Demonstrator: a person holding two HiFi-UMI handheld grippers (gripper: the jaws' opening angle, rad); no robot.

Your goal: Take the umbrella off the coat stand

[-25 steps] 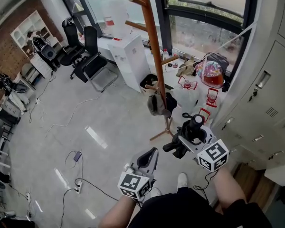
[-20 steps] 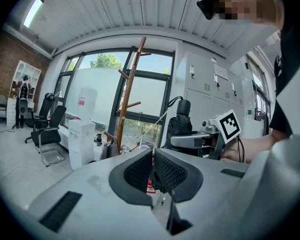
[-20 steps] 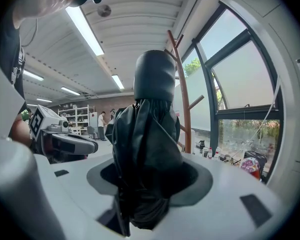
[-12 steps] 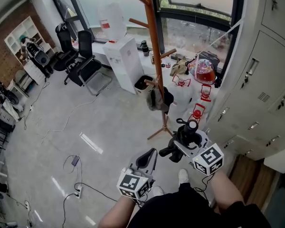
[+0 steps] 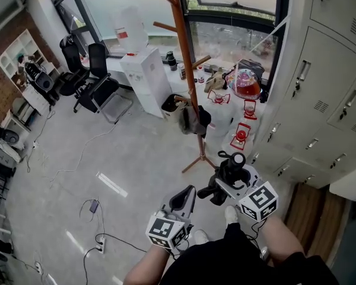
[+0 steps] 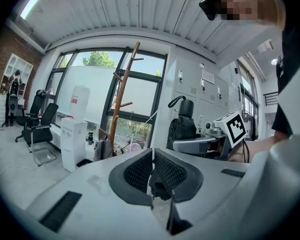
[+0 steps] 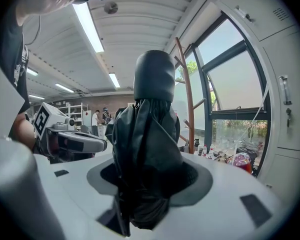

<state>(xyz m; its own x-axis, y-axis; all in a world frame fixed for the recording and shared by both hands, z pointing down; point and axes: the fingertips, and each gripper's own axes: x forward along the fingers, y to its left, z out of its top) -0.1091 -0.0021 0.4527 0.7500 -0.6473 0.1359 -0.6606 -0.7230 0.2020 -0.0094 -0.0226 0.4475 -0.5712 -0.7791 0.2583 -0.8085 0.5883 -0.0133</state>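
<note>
A folded black umbrella (image 5: 230, 170) with a rounded handle end (image 7: 155, 76) sits between the jaws of my right gripper (image 5: 224, 181), which is shut on it; its fabric fills the right gripper view (image 7: 146, 154). The wooden coat stand (image 5: 187, 82) rises ahead of both grippers, apart from the umbrella, and it also shows past the jaws (image 7: 188, 99). My left gripper (image 5: 184, 199) is lower and to the left, its ribbed pads (image 6: 140, 171) pressed together with nothing between them. In the left gripper view the umbrella (image 6: 182, 124) is off to the right.
A dark garment (image 5: 196, 120) hangs low on the stand. A white water dispenser (image 5: 147, 79), office chairs (image 5: 98, 82) and clutter by the window (image 5: 243, 85) lie beyond. Grey lockers (image 5: 320, 100) line the right side. Cables (image 5: 95, 206) trail on the floor at left.
Both grippers have drawn back from the coat stand, which now looks farther off. The umbrella stays in the right gripper's grip.
</note>
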